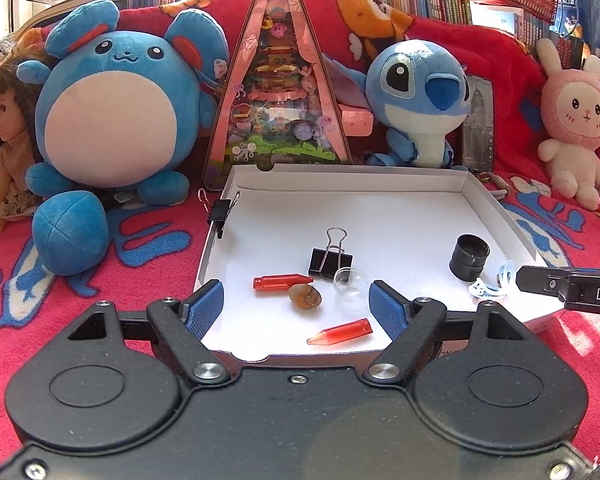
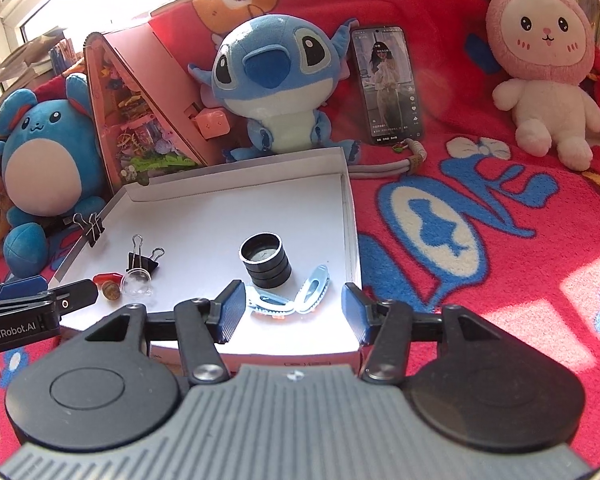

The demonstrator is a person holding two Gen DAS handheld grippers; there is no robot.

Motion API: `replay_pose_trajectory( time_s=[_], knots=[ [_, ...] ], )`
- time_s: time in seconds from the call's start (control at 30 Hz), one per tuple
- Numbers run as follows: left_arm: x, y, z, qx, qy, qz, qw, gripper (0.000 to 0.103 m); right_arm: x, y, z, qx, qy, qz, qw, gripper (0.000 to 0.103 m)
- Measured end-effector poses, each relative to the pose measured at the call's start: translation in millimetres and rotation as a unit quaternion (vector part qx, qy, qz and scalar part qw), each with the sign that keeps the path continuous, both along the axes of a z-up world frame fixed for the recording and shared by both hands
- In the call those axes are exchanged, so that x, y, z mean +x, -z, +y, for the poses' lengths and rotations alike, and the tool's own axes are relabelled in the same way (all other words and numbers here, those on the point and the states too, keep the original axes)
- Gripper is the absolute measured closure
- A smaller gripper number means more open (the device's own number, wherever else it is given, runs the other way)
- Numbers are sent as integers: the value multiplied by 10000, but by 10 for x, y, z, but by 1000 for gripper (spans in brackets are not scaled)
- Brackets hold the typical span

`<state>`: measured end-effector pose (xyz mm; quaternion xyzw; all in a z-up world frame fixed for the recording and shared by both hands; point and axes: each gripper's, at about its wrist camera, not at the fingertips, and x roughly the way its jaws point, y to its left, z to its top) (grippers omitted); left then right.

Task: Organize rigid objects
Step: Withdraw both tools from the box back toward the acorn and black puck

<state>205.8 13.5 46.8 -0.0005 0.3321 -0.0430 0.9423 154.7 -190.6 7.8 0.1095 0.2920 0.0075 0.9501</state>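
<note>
A round blue plush mouse with a cream belly (image 1: 100, 116) is seen ahead and to the left of the claw, with a brown-haired doll (image 1: 2, 152) further left. Straight ahead, a pink triangular display box of small toys (image 1: 278, 92) is propped upright. Ahead to the right sits a blue big-eyed plush alien (image 1: 416, 96), a black smartphone with a lit screen (image 2: 388, 80) is leaned beside it, and a pink-hooded white plush rabbit (image 2: 540, 60) is set further right. All are laid on a red fleece blanket with blue lettering (image 2: 480, 240).
</note>
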Motion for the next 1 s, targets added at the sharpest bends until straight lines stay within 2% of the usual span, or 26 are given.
replay_pose_trajectory(
  time_s=[0.27, 0.6, 1.0],
  knots=[
    [-296, -67, -11, -87, 253, -80, 9996, 24, -265, -38, 106, -242, -283, -269, 9989, 26],
    [-796, -60, -21, -189, 716, -70, 9972, 23, -687, -48, 202, -720, -721, -573, 9931, 20],
    [-1486, 113, -211, -321, 1534, 149, 9875, 23, -1034, 165, 101, -899, -839, -445, 9914, 18]
  ],
)
